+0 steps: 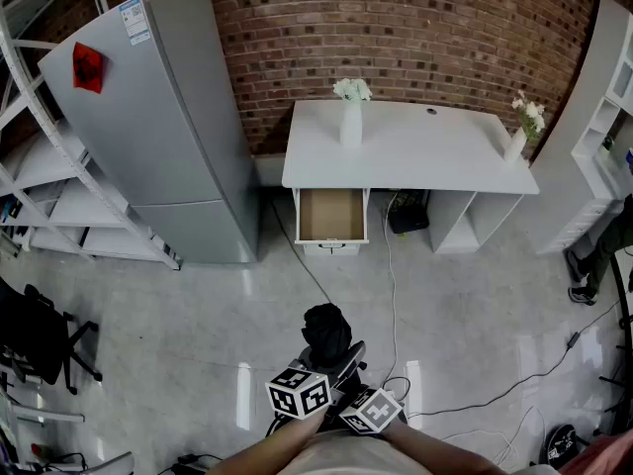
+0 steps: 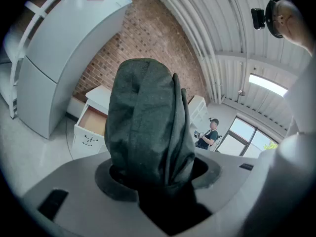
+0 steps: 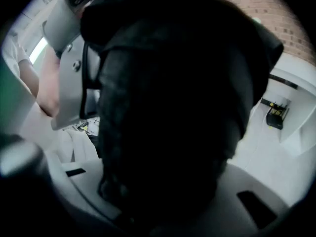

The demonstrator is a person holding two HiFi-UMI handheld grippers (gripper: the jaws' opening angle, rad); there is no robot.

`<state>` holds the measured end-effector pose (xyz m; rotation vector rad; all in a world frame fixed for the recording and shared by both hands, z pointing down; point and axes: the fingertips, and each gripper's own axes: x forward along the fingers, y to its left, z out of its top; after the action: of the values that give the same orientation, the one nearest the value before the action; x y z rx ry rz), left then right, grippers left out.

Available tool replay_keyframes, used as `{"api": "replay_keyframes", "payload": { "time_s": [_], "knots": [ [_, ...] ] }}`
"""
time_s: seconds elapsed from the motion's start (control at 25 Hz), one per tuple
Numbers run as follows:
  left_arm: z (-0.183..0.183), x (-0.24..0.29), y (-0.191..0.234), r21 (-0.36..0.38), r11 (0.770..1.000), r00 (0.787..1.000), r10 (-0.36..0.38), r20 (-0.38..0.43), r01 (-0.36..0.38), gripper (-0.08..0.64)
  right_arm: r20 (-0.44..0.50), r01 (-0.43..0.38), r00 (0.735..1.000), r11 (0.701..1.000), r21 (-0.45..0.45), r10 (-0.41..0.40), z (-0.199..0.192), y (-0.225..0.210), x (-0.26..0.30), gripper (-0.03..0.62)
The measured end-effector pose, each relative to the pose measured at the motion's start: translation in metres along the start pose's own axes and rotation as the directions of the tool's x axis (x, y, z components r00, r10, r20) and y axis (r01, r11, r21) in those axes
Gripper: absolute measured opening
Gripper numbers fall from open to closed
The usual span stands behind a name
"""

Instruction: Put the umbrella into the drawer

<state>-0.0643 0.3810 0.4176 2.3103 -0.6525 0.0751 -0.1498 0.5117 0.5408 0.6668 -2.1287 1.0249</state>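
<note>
1. Brick wall [image 1: 415,28] ran across the top of the head view, with a white bench [image 1: 415,151] against it and a grey fridge [image 1: 168,137] at upper left.
2. Under the bench's left end, the drawer [image 1: 331,216] stood pulled open, its wooden inside showing.
3. Low in the centre, well apart from the drawer, the folded black umbrella [image 1: 326,332] was held above the glossy floor [image 1: 198,315].
4. The left tool [image 2: 155,181] pinched the umbrella between its jaws; the right tool [image 3: 163,181] was likewise clamped on its dark fabric.
</note>
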Motion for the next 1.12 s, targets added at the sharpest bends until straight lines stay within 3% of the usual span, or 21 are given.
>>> {"api": "replay_keyframes", "payload": {
  "time_s": [1.12],
  "knots": [
    [0.005,0.014,0.008,-0.015,0.999,0.999,0.032,0.006,-0.032,0.238,-0.022,-0.024,0.999,1.0,-0.01,0.024,0.004,-0.014,-0.004,0.121]
  ]
}}
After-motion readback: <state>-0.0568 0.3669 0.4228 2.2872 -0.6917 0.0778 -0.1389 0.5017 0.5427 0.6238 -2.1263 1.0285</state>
